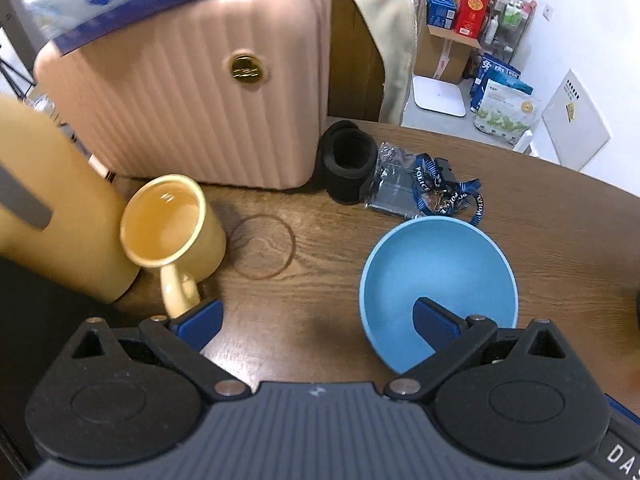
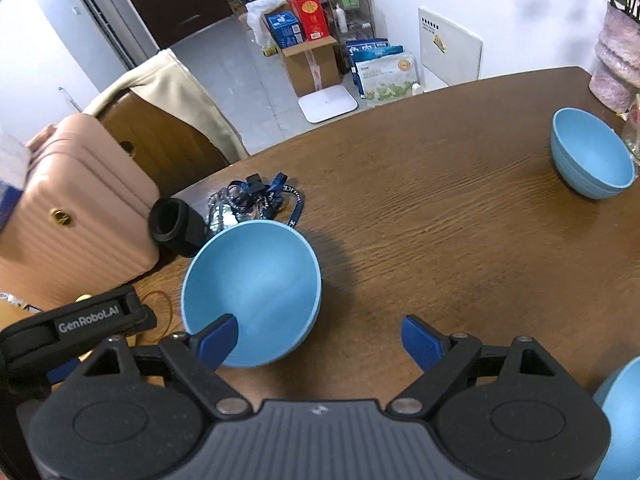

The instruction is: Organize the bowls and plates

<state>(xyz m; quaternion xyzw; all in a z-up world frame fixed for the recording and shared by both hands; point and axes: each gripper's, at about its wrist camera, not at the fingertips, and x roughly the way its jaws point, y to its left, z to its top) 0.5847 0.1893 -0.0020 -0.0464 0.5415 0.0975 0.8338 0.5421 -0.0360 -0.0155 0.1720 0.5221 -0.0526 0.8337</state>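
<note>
Left gripper (image 1: 318,322): fingers spread wide, pinching nothing. Right-hand finger pad (image 1: 438,326) overlapping the near inside wall of the blue bowl (image 1: 438,276); whether touching it, cannot tell. Left-hand pad just beside the handle of a yellow mug (image 1: 172,226).

Right gripper (image 2: 320,342): fingers likewise spread wide, nothing between them but bare table (image 2: 440,220). Left-hand pad (image 2: 218,340) over the near rim of the same bowl (image 2: 252,288); right-hand pad above open wood.

Bowl: matte light blue, round, empty, smooth inside, tilted with its mouth toward the cameras; near the table's left part, just in front of a blue lanyard (image 2: 280,196) and a black cylinder (image 2: 176,226). Second blue bowl (image 2: 592,156), ribbed outside, upright, well apart at the far right near a pink vase (image 2: 618,60). Edge of a third blue bowl (image 2: 622,412) at lower right.

Pink suitcase (image 1: 192,92) standing behind the mug.
</note>
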